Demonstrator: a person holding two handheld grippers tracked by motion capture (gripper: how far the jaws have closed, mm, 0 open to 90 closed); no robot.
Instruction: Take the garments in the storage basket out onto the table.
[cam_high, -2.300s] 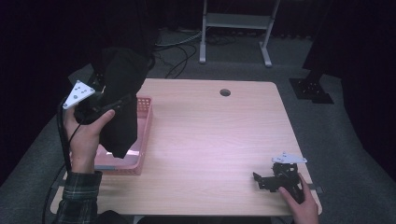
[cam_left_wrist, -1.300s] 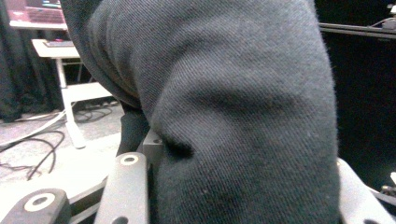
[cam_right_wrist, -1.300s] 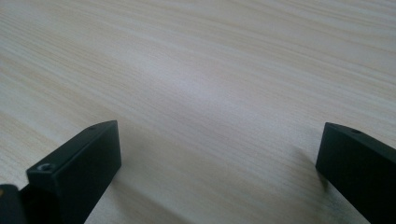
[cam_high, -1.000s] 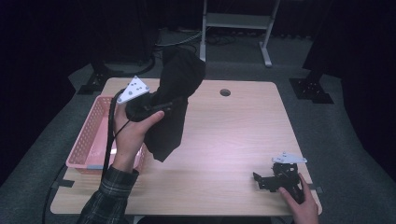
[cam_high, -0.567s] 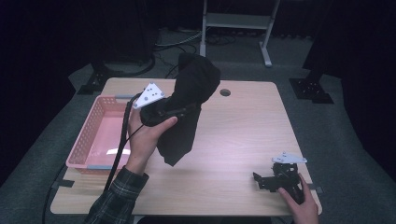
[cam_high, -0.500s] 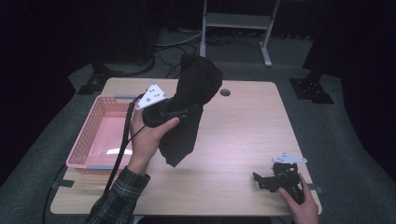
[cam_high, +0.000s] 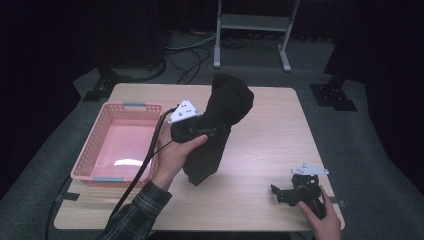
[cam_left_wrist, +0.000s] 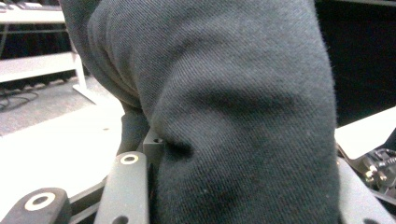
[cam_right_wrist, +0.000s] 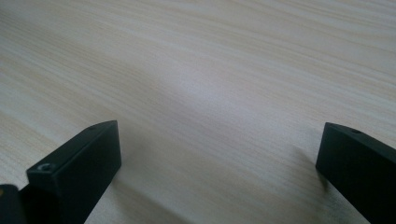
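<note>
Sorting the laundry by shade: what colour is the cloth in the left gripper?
Black cloth; the high view shows it best.

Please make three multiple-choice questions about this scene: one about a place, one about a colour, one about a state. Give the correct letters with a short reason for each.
1. Where is the basket?
A. At the left side of the table
B. At the right side of the table
C. On the floor behind the table

2. What colour is the basket?
A. Blue
B. Pink
C. Green

3. How is the left gripper?
A. Open over the basket
B. Lying on the table with nothing in it
C. Shut on the dark cloth

Answers:
1. A: in the high view the basket stands on the table's left part.
2. B: its walls and floor are pink, with grey handles.
3. C: in the left gripper view the cloth is bunched between the jaws, and in the high view it hangs from the gripper over the table.
</note>
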